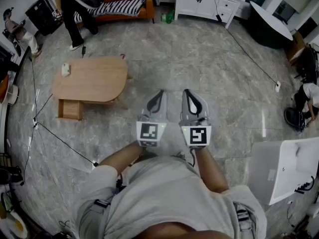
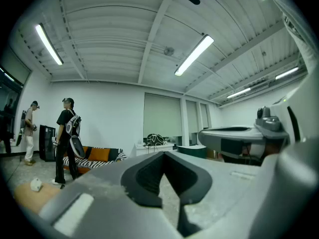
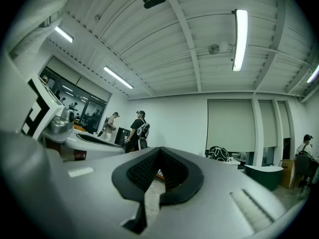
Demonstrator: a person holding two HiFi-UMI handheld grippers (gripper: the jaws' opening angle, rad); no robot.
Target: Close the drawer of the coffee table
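Note:
The oval wooden coffee table (image 1: 92, 78) stands on the marble floor at the left of the head view. Its drawer (image 1: 70, 109) sticks out open from the near left side. Both grippers are held level, side by side in front of my body, well to the right of the table and apart from it. My left gripper (image 1: 159, 95) is shut with nothing in it, and so is my right gripper (image 1: 189, 94). In the left gripper view the shut jaws (image 2: 167, 156) point across the room, with the table's edge (image 2: 27, 194) low at the left. The right gripper (image 3: 159, 151) faces the far wall.
A small white object (image 1: 65, 69) lies on the tabletop. Cables (image 1: 65, 143) run over the floor near the drawer. A person (image 1: 75, 14) stands beyond the table by an orange sofa (image 1: 122, 5). A white cabinet (image 1: 207, 1) is at the back, a white unit (image 1: 294, 168) at the right.

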